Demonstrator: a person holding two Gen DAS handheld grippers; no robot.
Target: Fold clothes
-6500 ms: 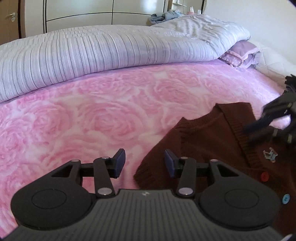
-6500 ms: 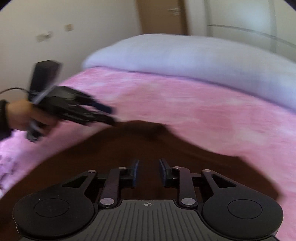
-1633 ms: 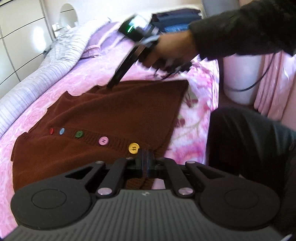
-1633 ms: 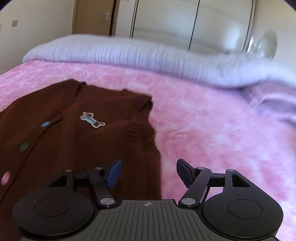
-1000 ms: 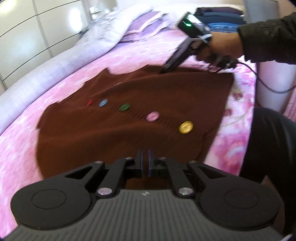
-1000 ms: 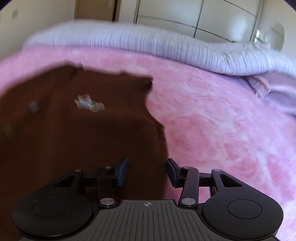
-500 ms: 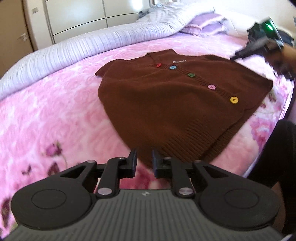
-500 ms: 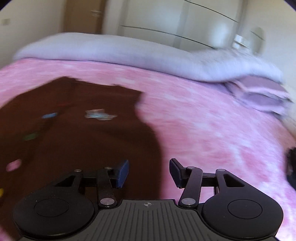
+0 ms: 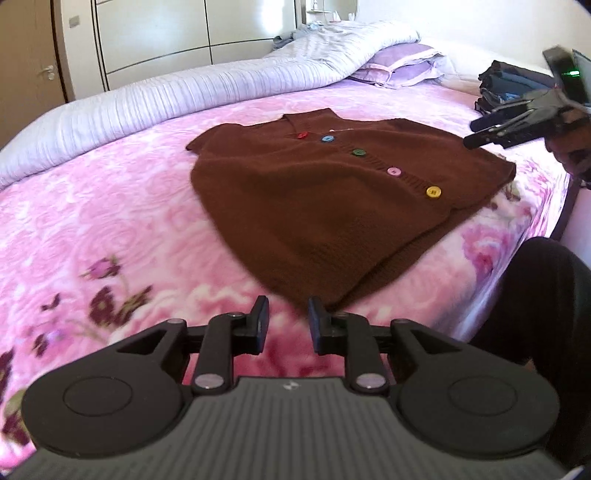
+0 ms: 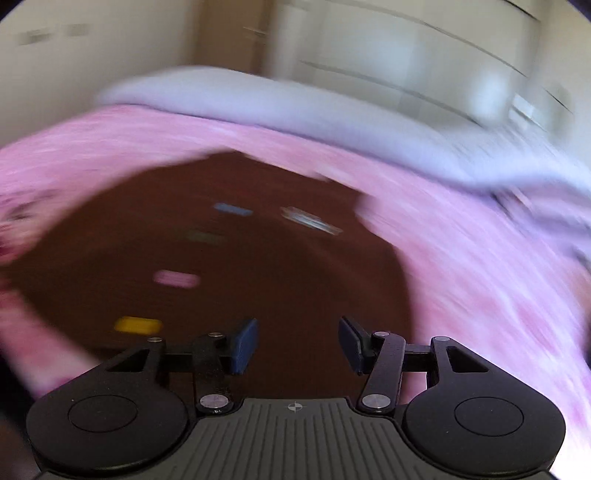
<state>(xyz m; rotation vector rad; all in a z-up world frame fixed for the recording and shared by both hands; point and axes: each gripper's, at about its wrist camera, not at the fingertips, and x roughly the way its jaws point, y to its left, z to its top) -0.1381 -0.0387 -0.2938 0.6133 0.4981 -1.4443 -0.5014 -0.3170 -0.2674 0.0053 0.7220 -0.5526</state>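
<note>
Left gripper (image 9: 284,314) opening, empty, just short of the cardigan (image 9: 343,199); right gripper (image 10: 297,341) apart, empty, its view motion-blurred.

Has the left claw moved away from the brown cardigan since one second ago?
Yes. The left claw pulled back off the brown cardigan hem, over the pink bedspread.

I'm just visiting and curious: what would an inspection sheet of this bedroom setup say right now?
Surface: pink floral bedspread, fairly smooth.
Job's things: brown cardigan spread flat, buttoned, five coloured buttons; not yet folded.
Clutter: rolled lilac duvet along the far side, pillows, dark folded clothes stacked at the right.
Grippers: left gripper near the cardigan's hem corner, jaws opening, nothing between them; right gripper open, empty, above the cardigan; its view is blurred.
Cables: nothing seen.
Surroundings: cream wardrobe, wooden door.
</note>
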